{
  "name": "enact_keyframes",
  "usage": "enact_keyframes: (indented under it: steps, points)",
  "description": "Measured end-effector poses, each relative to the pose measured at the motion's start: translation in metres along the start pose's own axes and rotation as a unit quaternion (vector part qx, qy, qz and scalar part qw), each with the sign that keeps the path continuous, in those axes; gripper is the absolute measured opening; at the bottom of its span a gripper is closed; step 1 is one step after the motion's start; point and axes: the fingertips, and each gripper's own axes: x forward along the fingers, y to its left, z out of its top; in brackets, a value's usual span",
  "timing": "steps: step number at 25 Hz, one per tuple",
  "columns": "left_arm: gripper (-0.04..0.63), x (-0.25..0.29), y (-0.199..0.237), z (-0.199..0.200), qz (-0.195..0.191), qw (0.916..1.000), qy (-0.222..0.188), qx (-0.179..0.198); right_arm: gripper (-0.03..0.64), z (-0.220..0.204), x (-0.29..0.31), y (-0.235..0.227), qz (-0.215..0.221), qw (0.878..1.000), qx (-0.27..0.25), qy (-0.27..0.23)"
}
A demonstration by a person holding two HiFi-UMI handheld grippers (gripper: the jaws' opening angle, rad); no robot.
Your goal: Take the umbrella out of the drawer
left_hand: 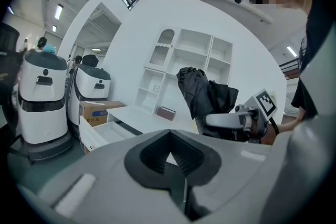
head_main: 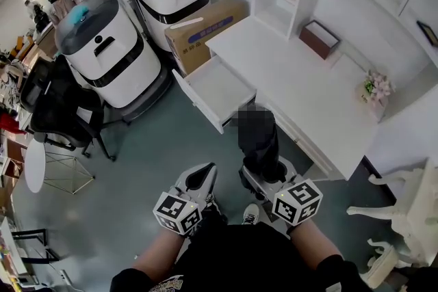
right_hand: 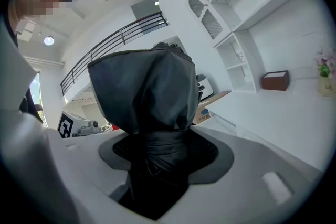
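Observation:
A folded black umbrella (head_main: 259, 139) stands upright in my right gripper (head_main: 263, 178), which is shut on its lower end; in the right gripper view the umbrella (right_hand: 149, 107) fills the middle between the jaws. It is held in the air in front of the white desk (head_main: 308, 89), away from the open white drawer (head_main: 217, 91), whose inside looks bare. My left gripper (head_main: 198, 181) hangs beside the right one, shut with nothing in it. From the left gripper view the umbrella (left_hand: 202, 94) and the right gripper (left_hand: 236, 122) show at the right.
Two white and grey machines (head_main: 109, 48) and a cardboard box (head_main: 204, 27) stand left of the desk. A brown box (head_main: 319, 39) and a small flower pot (head_main: 376, 89) sit on the desk. A black chair (head_main: 58, 109) is at the left, white furniture (head_main: 404, 215) at the right.

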Motion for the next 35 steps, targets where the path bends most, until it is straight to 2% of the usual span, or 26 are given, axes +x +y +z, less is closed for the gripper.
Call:
enact_keyframes:
  steps: [14,27,35]
  points:
    - [0.0,-0.017,-0.053,-0.022,0.015,0.9999,0.0,0.004,0.285,-0.025,-0.041,0.011,0.039,0.999,-0.003,0.016]
    - [0.0,-0.004,-0.062,-0.027,-0.01,0.9999,0.001,0.004,0.285,-0.028,-0.052,0.015,0.038,0.999,-0.005,0.014]
    - [0.0,-0.006,-0.067,-0.027,-0.013,0.9999,-0.001,0.006,0.285,-0.033,-0.056,0.017,0.037,0.999,-0.002,0.014]
